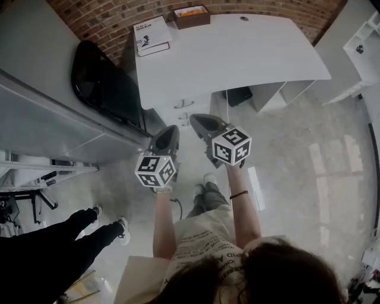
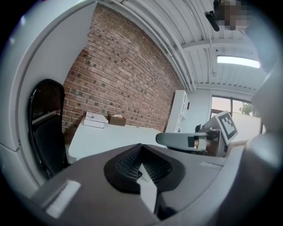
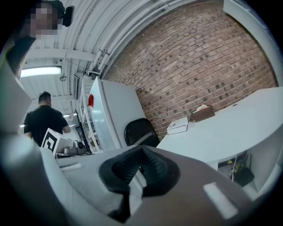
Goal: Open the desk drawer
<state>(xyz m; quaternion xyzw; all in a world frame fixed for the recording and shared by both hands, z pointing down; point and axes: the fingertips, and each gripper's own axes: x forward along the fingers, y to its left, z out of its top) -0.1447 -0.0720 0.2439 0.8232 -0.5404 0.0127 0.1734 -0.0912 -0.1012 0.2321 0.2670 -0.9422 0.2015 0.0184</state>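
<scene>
The white desk stands against the brick wall. Under its near left corner is the white drawer front with a small metal handle; it looks pushed in. My left gripper and right gripper hover side by side just in front of that drawer, apart from it, tips toward the desk. In the left gripper view the black pads meet with nothing between them. The right gripper's pads meet the same way. The drawer does not show in either gripper view.
A book and a brown box lie at the desk's far edge. A black chair stands left of the drawer beside a white cabinet. A bystander's legs are at lower left. White shelves stand at right.
</scene>
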